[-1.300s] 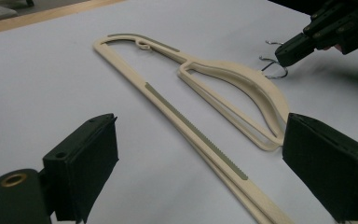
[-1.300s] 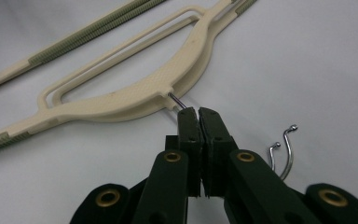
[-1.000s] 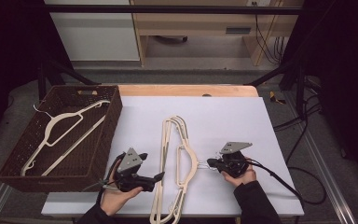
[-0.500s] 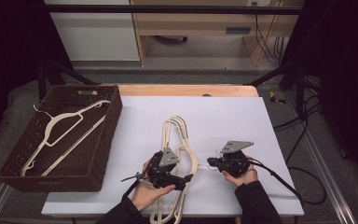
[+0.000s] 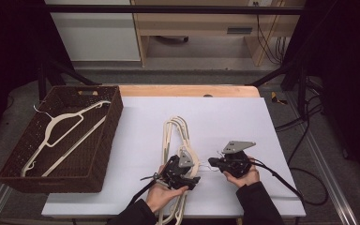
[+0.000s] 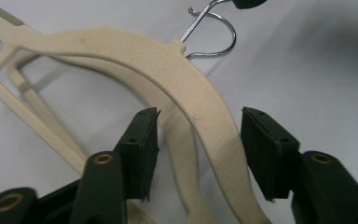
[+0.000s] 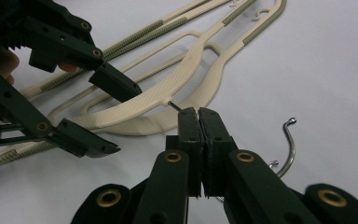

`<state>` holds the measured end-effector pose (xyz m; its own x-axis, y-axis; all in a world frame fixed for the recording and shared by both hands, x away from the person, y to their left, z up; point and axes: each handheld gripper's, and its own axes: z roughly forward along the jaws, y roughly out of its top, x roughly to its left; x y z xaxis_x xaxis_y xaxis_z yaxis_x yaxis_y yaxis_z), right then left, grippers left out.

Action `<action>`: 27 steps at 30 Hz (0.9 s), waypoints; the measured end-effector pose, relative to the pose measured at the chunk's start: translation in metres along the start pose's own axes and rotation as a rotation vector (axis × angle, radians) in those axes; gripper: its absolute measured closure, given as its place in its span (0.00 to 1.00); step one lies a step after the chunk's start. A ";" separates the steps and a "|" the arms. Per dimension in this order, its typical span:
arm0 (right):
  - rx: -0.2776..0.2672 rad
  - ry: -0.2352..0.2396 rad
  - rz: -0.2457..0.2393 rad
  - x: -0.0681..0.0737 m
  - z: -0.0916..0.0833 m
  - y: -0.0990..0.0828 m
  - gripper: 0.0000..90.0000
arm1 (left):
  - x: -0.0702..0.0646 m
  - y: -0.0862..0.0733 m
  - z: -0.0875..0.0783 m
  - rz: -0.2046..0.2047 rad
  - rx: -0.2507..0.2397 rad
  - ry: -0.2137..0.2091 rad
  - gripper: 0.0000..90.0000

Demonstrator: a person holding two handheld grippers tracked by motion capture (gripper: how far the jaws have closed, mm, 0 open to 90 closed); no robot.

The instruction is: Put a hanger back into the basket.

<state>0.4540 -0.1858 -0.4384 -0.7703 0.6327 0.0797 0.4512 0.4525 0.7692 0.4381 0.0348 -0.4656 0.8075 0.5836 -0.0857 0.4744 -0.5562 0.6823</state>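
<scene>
A stack of cream plastic hangers (image 5: 173,129) lies on the white table (image 5: 225,117). My left gripper (image 5: 193,172) reaches over the stack's near end. In the left gripper view its jaws straddle the top hanger's shoulder (image 6: 205,116). They have just been closing, with a slim gap still beside each pad (image 6: 256,140). My right gripper (image 7: 198,112) is shut on the wire of that hanger's metal hook (image 7: 290,140), close to the neck. From above, the right gripper (image 5: 212,162) points left at the stack.
A dark wicker basket (image 5: 116,110) at the left holds one cream hanger (image 5: 61,131). A wooden strip runs along the table's far edge (image 5: 187,90). Cables (image 5: 304,178) trail off the right side.
My left hand has moved right, from beside the basket to the hanger stack, and sunk onto it. Its jaws have narrowed around the top hanger. The right hand has stayed put.
</scene>
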 end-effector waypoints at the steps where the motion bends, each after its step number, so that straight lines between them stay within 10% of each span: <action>1: 0.000 0.000 0.000 0.000 0.000 0.000 0.99 | -0.001 0.000 0.002 -0.012 0.004 -0.006 0.58; 18: -0.061 0.038 -0.003 0.002 -0.014 0.006 0.90 | -0.003 0.000 -0.013 -0.046 -0.011 0.018 0.80; 27: -0.282 0.029 0.018 -0.005 -0.059 0.011 0.70 | 0.009 -0.004 -0.045 -0.092 -0.049 0.043 0.83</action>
<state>0.4368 -0.2210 -0.3931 -0.7778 0.6188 0.1103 0.3249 0.2456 0.9133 0.4276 0.0694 -0.4364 0.7449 0.6565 -0.1189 0.5271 -0.4699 0.7081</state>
